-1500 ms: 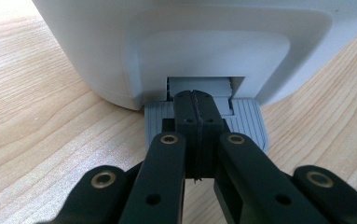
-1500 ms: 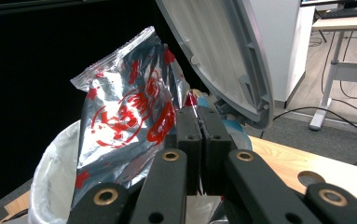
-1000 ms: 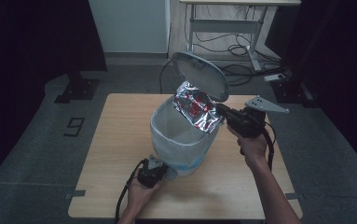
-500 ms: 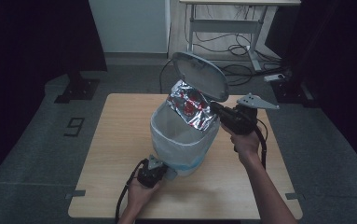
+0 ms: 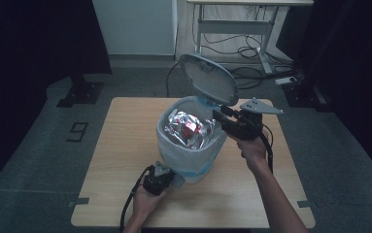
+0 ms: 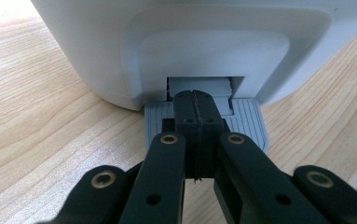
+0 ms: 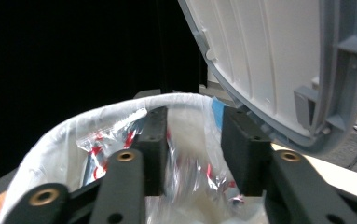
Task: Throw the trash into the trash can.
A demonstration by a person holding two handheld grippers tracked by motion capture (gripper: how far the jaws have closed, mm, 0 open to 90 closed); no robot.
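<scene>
A white pedal bin with a plastic liner stands on the wooden table, and its lid is raised. My left gripper is shut with nothing between its jaws, and its tips press down on the grey pedal at the bin's foot. My right gripper hovers over the bin's right rim. Its jaws have just been opening, and nothing is pinched between them. A crumpled silver and red snack bag lies loose inside the liner, blurred below the right gripper.
The open lid hangs close above and to the right of my right jaws. A desk frame with cables stands on the floor beyond the table. Bare tabletop lies left of the bin.
The snack bag, held up at the bin's rim by my right gripper before, has dropped into the liner. The right jaws have parted. The left gripper has not moved.
</scene>
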